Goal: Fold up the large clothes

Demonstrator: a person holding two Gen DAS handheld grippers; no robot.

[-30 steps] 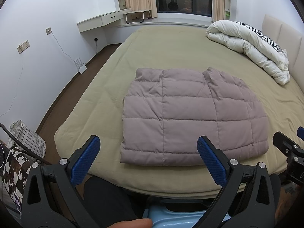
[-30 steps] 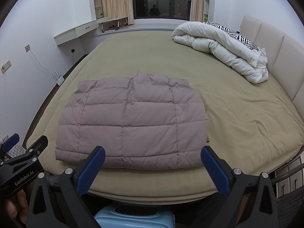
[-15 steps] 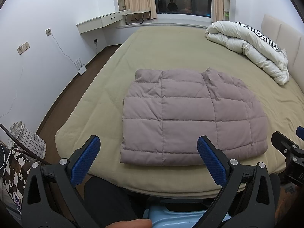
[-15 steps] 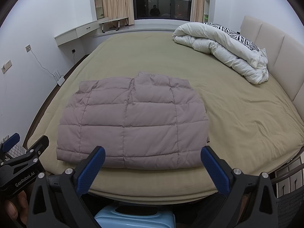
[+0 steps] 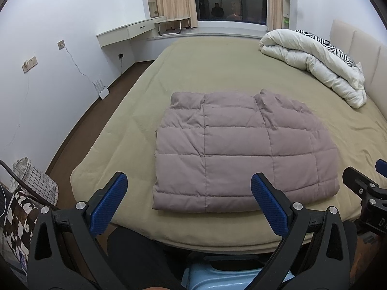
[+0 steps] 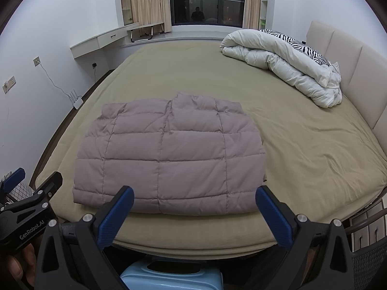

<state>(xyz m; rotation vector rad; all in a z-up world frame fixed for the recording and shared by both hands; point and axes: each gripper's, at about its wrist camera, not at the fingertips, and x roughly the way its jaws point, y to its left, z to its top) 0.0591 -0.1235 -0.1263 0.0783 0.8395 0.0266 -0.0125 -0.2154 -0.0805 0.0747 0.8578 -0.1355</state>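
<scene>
Left wrist view shows the left gripper (image 5: 188, 203) with its blue-padded fingers (image 5: 107, 206) spread wide and nothing between them, held back from the near edge of the bed (image 5: 217, 72). The folded mauve quilted jacket (image 5: 241, 154) lies flat on the olive sheet, just ahead toward 12 o'clock, its near hem close to the mattress edge. Compared with half a second ago, the jacket sits in the same spot with the same folds, and this view has hardly shifted at all. At 3 o'clock the tip of the right gripper (image 5: 362, 188) pokes in, a shade higher in the view than before.

Right wrist view shows the right gripper (image 6: 194, 207) likewise released, empty, poised short of the jacket (image 6: 169, 157), which lies between 11 and 12 o'clock. The left gripper (image 6: 31, 193) shows at 9 o'clock, gripped by a hand (image 6: 20, 265) at the lower corner. Nothing touches the garment. A rolled white duvet (image 6: 285, 67) with a zebra-striped pillow (image 6: 300, 46) rests well apart at 1 o'clock against the headboard (image 6: 350, 58). A pale blue object (image 6: 169, 278) sits below at 6 o'clock; what it is I cannot tell
</scene>
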